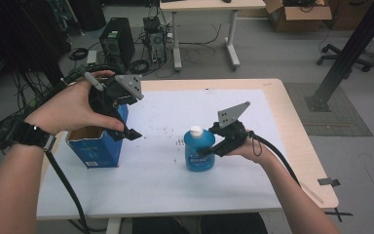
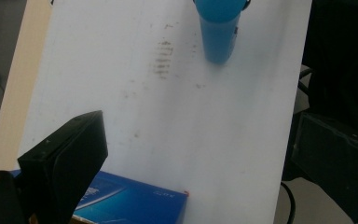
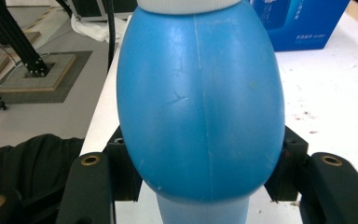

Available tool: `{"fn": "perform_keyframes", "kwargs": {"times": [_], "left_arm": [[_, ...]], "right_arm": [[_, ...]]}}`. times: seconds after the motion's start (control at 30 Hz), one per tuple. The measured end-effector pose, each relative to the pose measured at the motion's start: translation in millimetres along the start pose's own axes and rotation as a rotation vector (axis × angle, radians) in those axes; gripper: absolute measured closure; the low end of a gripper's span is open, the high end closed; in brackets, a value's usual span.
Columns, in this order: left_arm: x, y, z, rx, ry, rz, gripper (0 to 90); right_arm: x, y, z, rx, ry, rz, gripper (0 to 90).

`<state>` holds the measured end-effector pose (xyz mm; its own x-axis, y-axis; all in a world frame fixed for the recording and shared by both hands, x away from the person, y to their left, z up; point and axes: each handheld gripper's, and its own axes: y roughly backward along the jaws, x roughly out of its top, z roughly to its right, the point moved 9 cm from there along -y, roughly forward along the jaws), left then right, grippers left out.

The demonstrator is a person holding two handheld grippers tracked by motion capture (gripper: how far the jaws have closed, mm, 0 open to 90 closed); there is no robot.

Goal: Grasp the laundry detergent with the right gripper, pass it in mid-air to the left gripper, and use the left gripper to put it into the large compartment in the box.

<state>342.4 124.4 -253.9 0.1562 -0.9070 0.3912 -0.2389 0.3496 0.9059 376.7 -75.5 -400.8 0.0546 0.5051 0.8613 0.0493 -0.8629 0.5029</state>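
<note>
Two grippers over a white mat (image 1: 165,180) — right gripper (image 1: 208,151) clamped on the blue bottle (image 1: 199,155), standing upright mid-mat, white cap (image 1: 196,131) on. Left gripper (image 1: 130,135) hovers above the open blue box (image 1: 97,146) at the mat's left edge — jaws spread, nothing between them.

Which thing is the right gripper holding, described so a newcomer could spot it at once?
On the white sheet covering the table, look right of centre. The blue bottle stands upright there, with the right gripper shut on it. Unlike the open blue box on the left, it is rounded with a white cap.
</note>
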Motion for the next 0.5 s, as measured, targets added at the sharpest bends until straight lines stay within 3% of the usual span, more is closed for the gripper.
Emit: {"fn": "perform_keyframes", "kwargs": {"times": [0.23,0.5], "left_arm": [[4.9,1.1,0.8,-0.006,-0.003,0.004,3.6],[15.6,4.1,3.2,-0.012,-0.005,0.017,3.5]], "right_arm": [[13.9,10.7,-1.6,-0.013,0.001,0.011,41.9],[44.1,21.5,-6.6,-0.024,0.028,0.013,42.0]]}}
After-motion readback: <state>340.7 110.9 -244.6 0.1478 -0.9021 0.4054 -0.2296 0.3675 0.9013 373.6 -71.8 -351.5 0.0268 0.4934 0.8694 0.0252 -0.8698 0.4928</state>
